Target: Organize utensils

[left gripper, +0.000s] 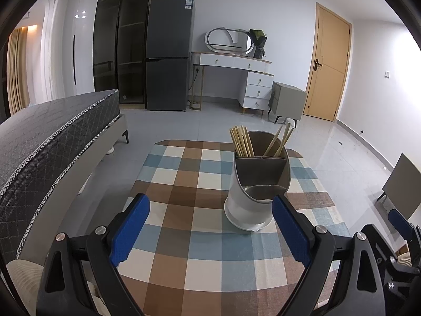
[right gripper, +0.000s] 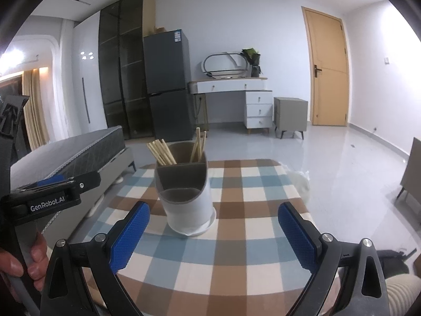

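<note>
A white and grey utensil holder (left gripper: 252, 200) (right gripper: 188, 205) stands upright on the checked tablecloth (left gripper: 184, 237) (right gripper: 236, 250). Its two back compartments hold wooden chopsticks (left gripper: 242, 142) (right gripper: 163, 152), a bunch on the left and a few on the right; the front compartments look empty. My left gripper (left gripper: 210, 218) is open, low over the cloth, with the holder just beyond its right finger. My right gripper (right gripper: 214, 223) is open too, the holder ahead and slightly left of its middle. Nothing sits between either pair of blue pads.
A bed (left gripper: 52, 142) runs along the left of the table. Behind are a dark fridge (left gripper: 168, 52), a white dressing table (left gripper: 236, 68), a grey cabinet (left gripper: 286, 100) and a wooden door (left gripper: 329, 60). A hand (right gripper: 23, 258) grips the left tool's handle.
</note>
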The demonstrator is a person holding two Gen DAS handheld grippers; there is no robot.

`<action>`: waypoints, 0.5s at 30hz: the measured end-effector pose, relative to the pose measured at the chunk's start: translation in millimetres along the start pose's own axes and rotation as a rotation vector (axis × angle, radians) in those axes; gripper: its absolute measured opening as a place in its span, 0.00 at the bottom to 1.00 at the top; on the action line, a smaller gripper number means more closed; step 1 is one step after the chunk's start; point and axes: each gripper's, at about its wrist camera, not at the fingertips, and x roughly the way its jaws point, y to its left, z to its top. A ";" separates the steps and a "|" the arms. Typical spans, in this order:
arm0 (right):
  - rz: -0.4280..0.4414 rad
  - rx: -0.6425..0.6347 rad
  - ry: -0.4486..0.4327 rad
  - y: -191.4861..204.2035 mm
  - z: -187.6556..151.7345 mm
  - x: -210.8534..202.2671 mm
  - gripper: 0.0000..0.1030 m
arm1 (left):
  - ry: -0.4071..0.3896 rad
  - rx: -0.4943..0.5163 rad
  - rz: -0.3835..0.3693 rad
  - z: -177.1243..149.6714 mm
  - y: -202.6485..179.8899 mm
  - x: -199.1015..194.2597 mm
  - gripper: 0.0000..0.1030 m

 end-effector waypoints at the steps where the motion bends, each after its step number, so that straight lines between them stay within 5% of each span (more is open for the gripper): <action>1: -0.002 0.001 0.000 -0.5 0.1 0.0 0.96 | -0.001 -0.003 -0.001 0.0 0.5 -0.3 0.89; 15: -0.001 0.004 -0.004 -1.0 0.9 -2.2 0.96 | 0.009 -0.010 0.005 -1.2 -0.1 2.6 0.89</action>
